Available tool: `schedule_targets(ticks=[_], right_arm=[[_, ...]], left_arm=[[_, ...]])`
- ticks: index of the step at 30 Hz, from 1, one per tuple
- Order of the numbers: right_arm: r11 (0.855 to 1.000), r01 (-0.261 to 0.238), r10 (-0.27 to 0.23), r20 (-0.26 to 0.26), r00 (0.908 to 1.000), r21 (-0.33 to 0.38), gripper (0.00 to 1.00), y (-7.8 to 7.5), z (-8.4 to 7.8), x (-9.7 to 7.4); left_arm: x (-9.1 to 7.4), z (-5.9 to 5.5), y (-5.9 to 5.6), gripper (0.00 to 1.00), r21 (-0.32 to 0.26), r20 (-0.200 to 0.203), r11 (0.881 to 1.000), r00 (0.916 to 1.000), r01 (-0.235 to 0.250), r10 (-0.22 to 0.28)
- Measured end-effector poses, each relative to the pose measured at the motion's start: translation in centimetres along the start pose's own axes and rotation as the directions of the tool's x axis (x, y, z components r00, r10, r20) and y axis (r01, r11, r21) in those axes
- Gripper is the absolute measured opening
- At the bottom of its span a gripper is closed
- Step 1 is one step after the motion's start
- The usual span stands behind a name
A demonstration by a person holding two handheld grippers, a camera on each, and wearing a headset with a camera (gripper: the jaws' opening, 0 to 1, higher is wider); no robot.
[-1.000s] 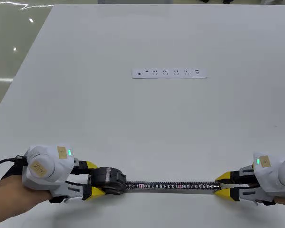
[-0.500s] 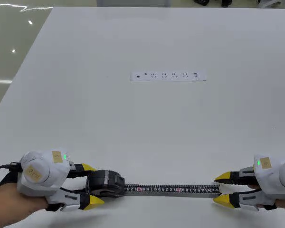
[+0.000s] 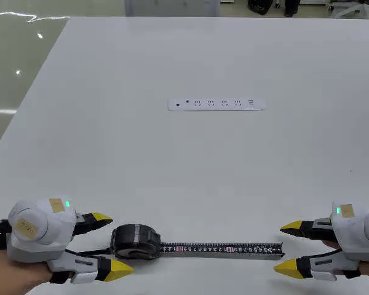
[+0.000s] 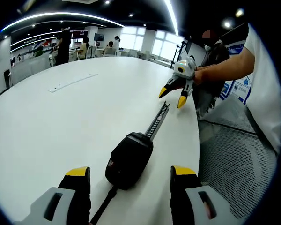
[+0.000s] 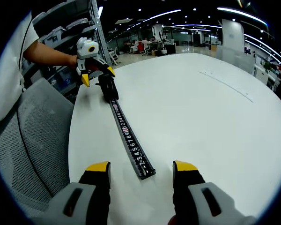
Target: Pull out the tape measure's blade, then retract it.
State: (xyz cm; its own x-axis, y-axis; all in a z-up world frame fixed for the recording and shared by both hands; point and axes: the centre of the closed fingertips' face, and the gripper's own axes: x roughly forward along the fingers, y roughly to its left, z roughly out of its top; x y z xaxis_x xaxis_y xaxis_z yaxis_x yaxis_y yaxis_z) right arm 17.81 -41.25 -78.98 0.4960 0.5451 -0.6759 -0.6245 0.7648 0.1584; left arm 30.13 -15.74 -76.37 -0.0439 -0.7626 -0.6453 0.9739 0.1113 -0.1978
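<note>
White table (image 3: pixel 172 160); one tape measure (image 3: pixel 135 241), blade (image 3: pixel 221 249) out; left gripper (image 3: pixel 115 243), right gripper (image 3: pixel 283 247) both wide-open, empty.

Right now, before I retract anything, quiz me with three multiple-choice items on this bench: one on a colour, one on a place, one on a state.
1. What colour is the tape measure's case?
A. Yellow
B. Black
C. White

2. Relative to the blade, where does the power strip lie on the table?
A. Across it
B. Against the case
C. Farther away, apart from it

3. How do the left gripper and right gripper stand?
A. Both open, off the tape
B. Left shut on the case
C. Right shut on the blade

Answers:
1. B, the case shows black in the head view and the left gripper view.
2. C, bare table separates the strip from the blade.
3. A, both pairs of jaws are spread and grip nothing, with the blade lying drawn out on the table.
</note>
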Motion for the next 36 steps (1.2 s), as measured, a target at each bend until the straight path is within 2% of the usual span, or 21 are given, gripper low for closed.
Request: schedule_targets(ticks=[7,10,19,21,25,32,36], right_arm=[[1.000,0.026,-0.026,0.000,0.9997,0.000,0.58,0.2,0.1,-0.7],[0.998,0.040,-0.041,0.017,0.9990,0.037,0.63,0.2,0.2,-1.0],[0.994,0.084,-0.085,0.009,0.9963,0.073,0.70,0.8,-0.2,-2.2],[0.990,0.091,-0.095,0.027,0.9952,0.112,0.73,1.1,0.0,-2.5],[0.989,0.111,-0.113,0.018,0.9934,0.101,0.78,1.8,-0.1,-3.3],[0.977,0.168,-0.173,0.029,0.9844,0.134,0.86,2.0,-0.2,-4.5],[0.972,0.185,-0.192,0.036,0.9808,0.147,0.88,2.3,0.0,-5.0]], left_arm=[[-1.1,0.1,-0.2,0.74,-0.032,0.006,0.999,0.9992,-0.039,0.039],[-1.6,0.3,-0.3,0.76,-0.055,0.019,0.997,0.9979,-0.061,0.062],[-3.2,0.7,-0.3,0.77,-0.097,0.046,0.987,0.9903,-0.126,0.131],[-3.5,0.7,-0.3,0.78,-0.109,0.051,0.984,0.9883,-0.138,0.144],[-4.1,0.8,-0.6,0.80,-0.134,0.067,0.979,0.9838,-0.157,0.167],[-5.1,0.6,-1.5,0.83,-0.172,0.085,0.970,0.9785,-0.171,0.188],[-5.7,0.3,-1.7,0.84,-0.181,0.087,0.965,0.9748,-0.187,0.205]])
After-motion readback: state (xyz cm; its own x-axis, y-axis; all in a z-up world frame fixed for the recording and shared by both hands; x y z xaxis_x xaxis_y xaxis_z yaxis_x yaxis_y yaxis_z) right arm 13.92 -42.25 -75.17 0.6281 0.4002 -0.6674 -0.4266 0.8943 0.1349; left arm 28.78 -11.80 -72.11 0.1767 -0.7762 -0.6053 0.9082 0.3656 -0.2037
